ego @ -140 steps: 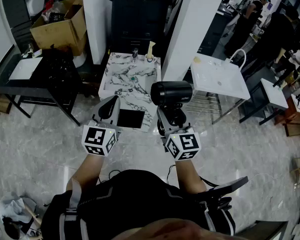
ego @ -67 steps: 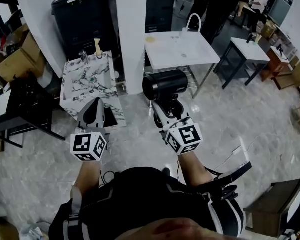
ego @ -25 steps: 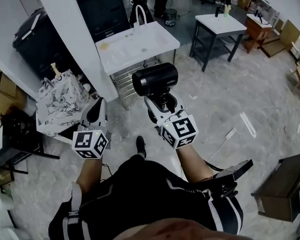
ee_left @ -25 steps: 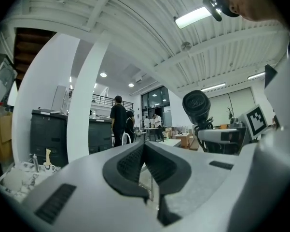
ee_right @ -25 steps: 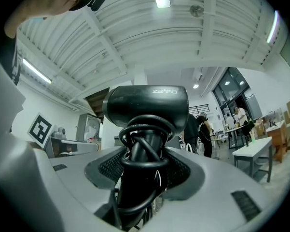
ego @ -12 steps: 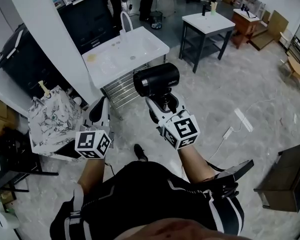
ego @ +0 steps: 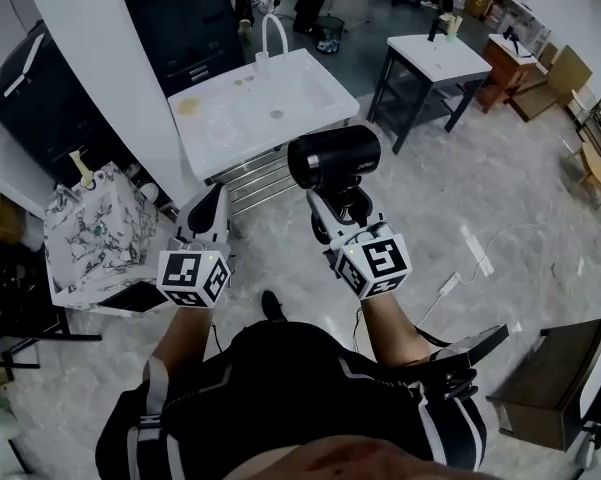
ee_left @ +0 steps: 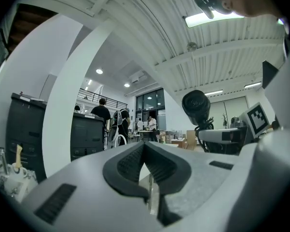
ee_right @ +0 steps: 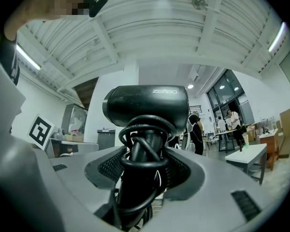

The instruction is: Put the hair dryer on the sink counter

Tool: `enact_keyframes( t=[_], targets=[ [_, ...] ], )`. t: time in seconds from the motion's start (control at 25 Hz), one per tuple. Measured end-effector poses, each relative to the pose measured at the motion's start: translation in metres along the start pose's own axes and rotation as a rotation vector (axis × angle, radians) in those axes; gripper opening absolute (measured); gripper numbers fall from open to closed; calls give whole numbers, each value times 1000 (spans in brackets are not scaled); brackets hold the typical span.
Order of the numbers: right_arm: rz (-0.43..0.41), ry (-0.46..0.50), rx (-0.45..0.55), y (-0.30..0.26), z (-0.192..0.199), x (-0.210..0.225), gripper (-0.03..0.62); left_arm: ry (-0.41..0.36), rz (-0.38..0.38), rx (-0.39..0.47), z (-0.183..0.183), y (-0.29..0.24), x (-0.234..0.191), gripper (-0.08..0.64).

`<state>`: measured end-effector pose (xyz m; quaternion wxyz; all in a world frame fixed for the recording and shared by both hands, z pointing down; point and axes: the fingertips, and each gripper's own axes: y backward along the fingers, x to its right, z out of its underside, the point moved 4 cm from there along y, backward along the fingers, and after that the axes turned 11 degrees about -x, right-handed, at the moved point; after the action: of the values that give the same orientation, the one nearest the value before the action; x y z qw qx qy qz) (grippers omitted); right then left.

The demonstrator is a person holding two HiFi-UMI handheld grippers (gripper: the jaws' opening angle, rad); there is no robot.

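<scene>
The right gripper (ego: 338,206), clamping wide on the cord-wrapped handle, is carrying the black barrel-shaped plastic hair dryer (ego: 334,156) upright with its barrel crosswise, the white rectangular sink counter (ego: 230,128) lying at eleven o'clock, while the left gripper (ego: 216,194) is hanging closed and empty.

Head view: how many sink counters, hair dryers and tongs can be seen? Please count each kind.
Sink counters: 2 (white sink counter, marbled sink counter)
Hair dryers: 1 (hair dryer)
Tongs: 2 (left tongs, right tongs)
Total: 5
</scene>
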<state>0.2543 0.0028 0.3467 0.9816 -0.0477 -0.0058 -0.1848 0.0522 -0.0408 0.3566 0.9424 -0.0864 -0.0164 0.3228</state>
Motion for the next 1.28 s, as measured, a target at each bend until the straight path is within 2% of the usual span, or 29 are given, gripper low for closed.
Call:
enact_keyframes(
  t=[0.36,0.6,0.92,1.28],
  targets=[
    [-6,-7,-17,-69,-5,12,241,16,0,6,-11,-43,-47,2],
    [6,20,-32,-112,-13,17,241,66,-2,30,-15,-72,-86,2],
    [-3,65,-52,-167,-24,13,241,82,-31,69,-21,-90,-141,2],
    [-36,62,-50,-197,-28,14,241,80,-42,67,-24,-100,-157,2]
  ],
)
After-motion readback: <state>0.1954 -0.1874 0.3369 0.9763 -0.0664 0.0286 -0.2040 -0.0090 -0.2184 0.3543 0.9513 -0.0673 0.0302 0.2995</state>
